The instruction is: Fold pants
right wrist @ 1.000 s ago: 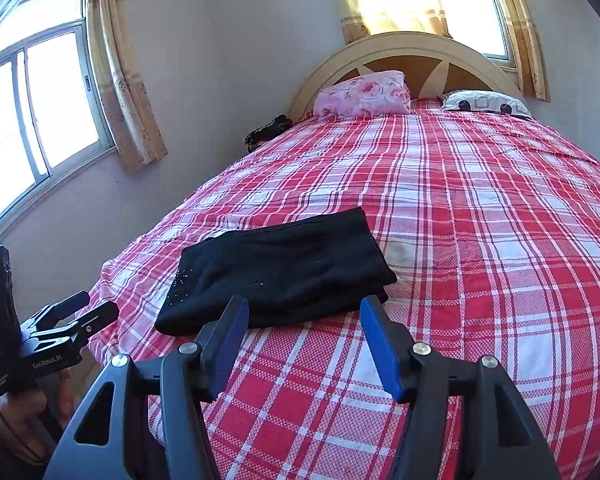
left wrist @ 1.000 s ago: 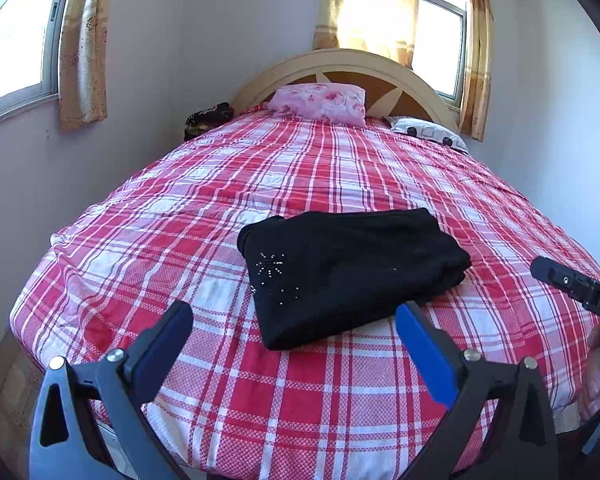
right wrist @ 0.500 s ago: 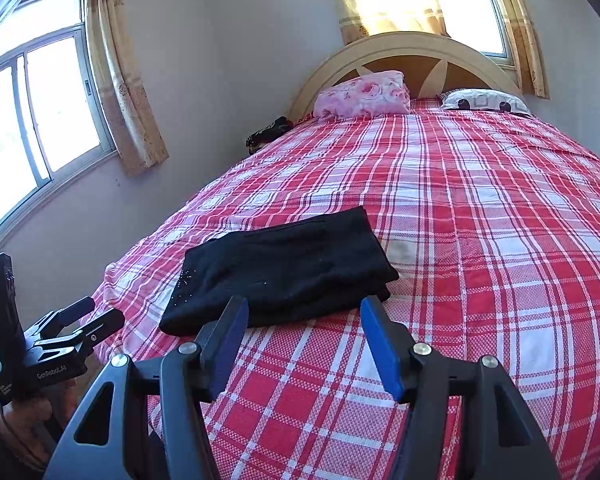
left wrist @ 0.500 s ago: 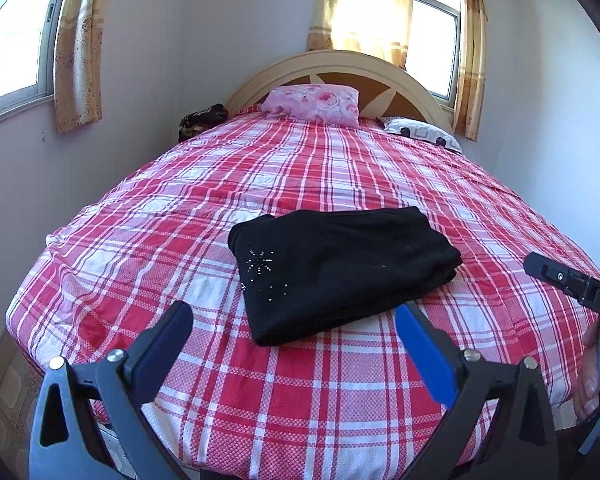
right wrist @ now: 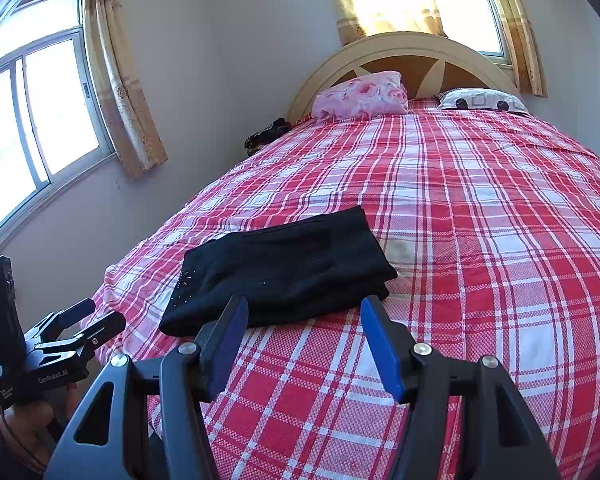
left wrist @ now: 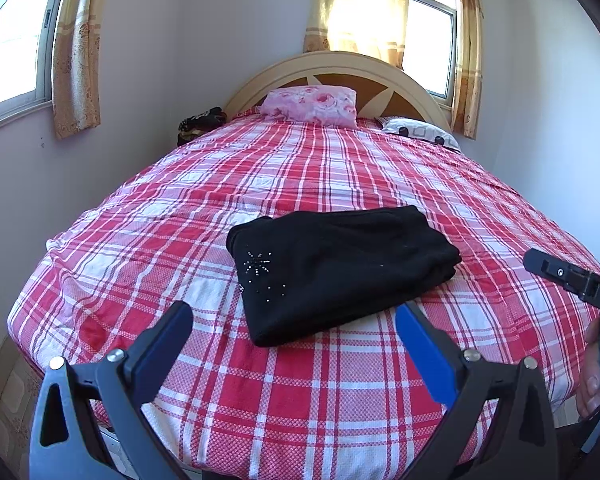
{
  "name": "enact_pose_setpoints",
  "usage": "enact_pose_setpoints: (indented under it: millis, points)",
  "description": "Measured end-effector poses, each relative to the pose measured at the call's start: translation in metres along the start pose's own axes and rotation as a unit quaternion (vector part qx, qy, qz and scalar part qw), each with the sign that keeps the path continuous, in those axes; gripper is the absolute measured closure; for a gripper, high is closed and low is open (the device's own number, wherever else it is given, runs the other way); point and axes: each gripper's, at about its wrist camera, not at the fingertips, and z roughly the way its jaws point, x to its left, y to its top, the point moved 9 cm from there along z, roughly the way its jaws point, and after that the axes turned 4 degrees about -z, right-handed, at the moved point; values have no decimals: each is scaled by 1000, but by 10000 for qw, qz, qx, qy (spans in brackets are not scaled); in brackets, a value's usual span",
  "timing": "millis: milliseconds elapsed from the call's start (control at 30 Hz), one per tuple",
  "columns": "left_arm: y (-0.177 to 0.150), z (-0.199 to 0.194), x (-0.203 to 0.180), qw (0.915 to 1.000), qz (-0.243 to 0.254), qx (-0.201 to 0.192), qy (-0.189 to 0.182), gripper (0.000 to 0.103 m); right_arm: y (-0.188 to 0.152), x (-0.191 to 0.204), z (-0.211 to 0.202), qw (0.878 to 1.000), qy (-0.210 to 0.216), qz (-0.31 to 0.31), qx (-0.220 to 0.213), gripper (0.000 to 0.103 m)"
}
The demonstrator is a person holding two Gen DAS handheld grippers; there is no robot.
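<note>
- The black pants (left wrist: 340, 272) lie folded into a compact rectangle on the bed (left wrist: 300, 172), near its foot end and a little toward the left edge.
- I can see a small cluster of shiny studs (left wrist: 260, 266) on the top layer, at the pants' left end as my left wrist camera shows it.
- My left gripper (left wrist: 294, 328) hangs above the foot of the bed, released, its 2 blue-padded fingers (left wrist: 424, 356) spread wide with nothing between them; it is short of the pants and not touching them.
- My right gripper (right wrist: 302, 320) is likewise released, its 2 fingers (right wrist: 380, 344) apart and holding nothing, just shy of the near edge of the pants (right wrist: 284, 268).
- In the right wrist view the left gripper (right wrist: 86, 322) shows at the lower left, off the side of the bed, fingers parted.
- The bedcover is a red and white plaid, lying mostly flat with a few light creases.
- At the head end a pink floral pillow (left wrist: 312, 104) and a white patterned pillow (left wrist: 420, 130) rest against the curved headboard (left wrist: 340, 64).
- A dark bundle (left wrist: 200, 124) sits at the far left corner of the bed; I cannot tell what it is.
- Curtained windows (right wrist: 40, 120) stand on the left wall and behind the headboard.
</note>
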Motion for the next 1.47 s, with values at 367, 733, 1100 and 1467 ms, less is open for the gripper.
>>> enact_pose_setpoints:
  millis: [367, 733, 1100, 1467]
  points:
    - [7, -6, 1, 9999, 66, -137, 77, 0, 3, 3, -6, 9999, 16, -27, -102, 42]
    - [18, -21, -3, 9993, 65, -366, 80, 0, 13, 11, -17, 9994, -51, -165, -290, 42]
    - [21, -23, 3, 9990, -18, -390, 199, 0, 14, 16, -21, 9991, -26, -255, -333, 42]
    - [12, -15, 3, 9994, 36, -321, 146, 0, 6, 13, -17, 9995, -28, -203, -237, 42]
